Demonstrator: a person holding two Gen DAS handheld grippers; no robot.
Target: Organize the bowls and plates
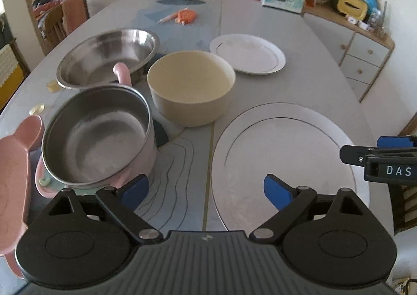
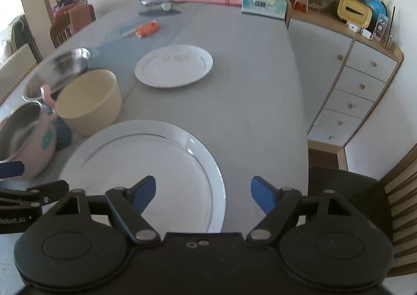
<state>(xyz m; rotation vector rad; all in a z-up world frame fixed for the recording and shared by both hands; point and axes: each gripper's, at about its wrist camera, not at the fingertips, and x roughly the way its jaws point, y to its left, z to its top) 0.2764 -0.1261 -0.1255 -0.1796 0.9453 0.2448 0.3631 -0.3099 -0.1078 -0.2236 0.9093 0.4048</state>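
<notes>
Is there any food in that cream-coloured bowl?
No, the cream bowl stands empty on the table; the left wrist view shows its bare inside down to the bottom.

The pink lid point(image 1: 15, 183) at the tabletop's left edge runs off the left wrist view. The large plate point(image 2: 146, 164) has its near rim hidden behind the right tool point(image 2: 203, 193). The sideboard clutter point(image 1: 359, 8) is too blurred to identify.

Both tools point(image 1: 206, 190) point(image 2: 203, 194) wide apart, empty
</notes>
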